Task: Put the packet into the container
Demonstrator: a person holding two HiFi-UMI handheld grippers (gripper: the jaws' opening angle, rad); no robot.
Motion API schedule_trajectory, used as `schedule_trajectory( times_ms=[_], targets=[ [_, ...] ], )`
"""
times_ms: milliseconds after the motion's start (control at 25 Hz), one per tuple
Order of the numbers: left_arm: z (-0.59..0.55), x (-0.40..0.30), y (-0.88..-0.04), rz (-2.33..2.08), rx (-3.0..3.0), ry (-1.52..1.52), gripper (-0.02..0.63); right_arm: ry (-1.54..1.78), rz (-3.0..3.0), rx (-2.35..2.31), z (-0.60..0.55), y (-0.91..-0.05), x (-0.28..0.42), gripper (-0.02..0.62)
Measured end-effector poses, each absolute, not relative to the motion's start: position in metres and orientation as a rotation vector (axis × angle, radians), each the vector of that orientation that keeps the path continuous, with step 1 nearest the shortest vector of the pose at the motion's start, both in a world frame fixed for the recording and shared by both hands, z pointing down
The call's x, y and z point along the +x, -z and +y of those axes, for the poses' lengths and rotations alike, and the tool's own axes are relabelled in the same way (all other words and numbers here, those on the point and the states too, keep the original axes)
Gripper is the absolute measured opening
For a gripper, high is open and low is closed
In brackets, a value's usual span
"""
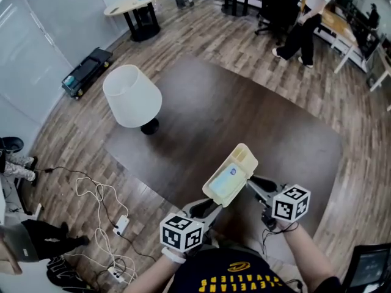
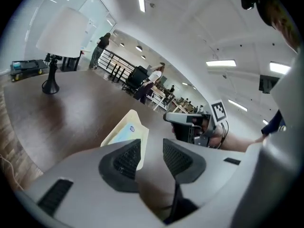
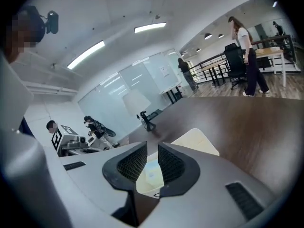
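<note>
A cream, open container (image 1: 244, 154) lies tilted on the dark table (image 1: 201, 115), close to its near edge, with a pale blue-and-white packet (image 1: 227, 179) lying inside it. My left gripper (image 1: 211, 207) is at the container's near corner. In the left gripper view its jaws (image 2: 152, 146) stand open with only table between them, and the container (image 2: 124, 127) is just beyond the left jaw. My right gripper (image 1: 252, 183) is at the container's right side. It (image 3: 152, 151) is open, and the packet (image 3: 151, 175) shows through the gap without the pads pressing on it.
A lamp with a white shade (image 1: 132, 95) stands on the table's left part. Cables and a power strip (image 1: 116, 224) lie on the wooden floor at the left. A person (image 1: 308, 17), chairs and desks are far at the back.
</note>
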State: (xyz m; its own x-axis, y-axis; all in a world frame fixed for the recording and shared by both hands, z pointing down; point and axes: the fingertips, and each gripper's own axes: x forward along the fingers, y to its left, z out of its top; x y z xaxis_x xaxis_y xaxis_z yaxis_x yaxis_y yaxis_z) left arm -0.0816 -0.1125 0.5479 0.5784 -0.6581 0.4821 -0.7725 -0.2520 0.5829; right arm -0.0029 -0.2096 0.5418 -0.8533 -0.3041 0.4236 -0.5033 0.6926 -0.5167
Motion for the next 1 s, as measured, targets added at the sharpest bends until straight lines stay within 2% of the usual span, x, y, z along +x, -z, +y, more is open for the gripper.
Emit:
schedule_trajectory(
  times_ms=[120,160,240,280,560,1000],
  targets=[
    [-0.112,-0.075,-0.518,-1.170,2.078,-0.117,0.146,-0.932,-2.657,0.689,-0.187,-0.523,0.005,0.043],
    [-0.113,-0.073,-0.507,-1.182,2.131,-0.109,0.114,-0.944,-2.672,0.708,-0.182,-0.518,0.006,0.029],
    [-0.113,-0.067,-0.491,-1.197,2.240,-0.106,0.007,-0.982,-2.678,0.747,-0.171,-0.513,0.009,0.009],
    [-0.112,-0.064,-0.486,-1.196,2.275,-0.107,-0.002,-1.005,-2.673,0.764,-0.165,-0.513,0.010,0.009],
    [-0.109,-0.061,-0.474,-1.195,2.291,-0.077,-0.001,-1.062,-2.647,0.895,-0.141,-0.509,0.022,0.009],
    [-0.111,-0.051,-0.458,-1.212,2.287,-0.050,0.000,-0.699,-2.792,1.059,-0.138,-0.452,0.018,0.009]
  ],
)
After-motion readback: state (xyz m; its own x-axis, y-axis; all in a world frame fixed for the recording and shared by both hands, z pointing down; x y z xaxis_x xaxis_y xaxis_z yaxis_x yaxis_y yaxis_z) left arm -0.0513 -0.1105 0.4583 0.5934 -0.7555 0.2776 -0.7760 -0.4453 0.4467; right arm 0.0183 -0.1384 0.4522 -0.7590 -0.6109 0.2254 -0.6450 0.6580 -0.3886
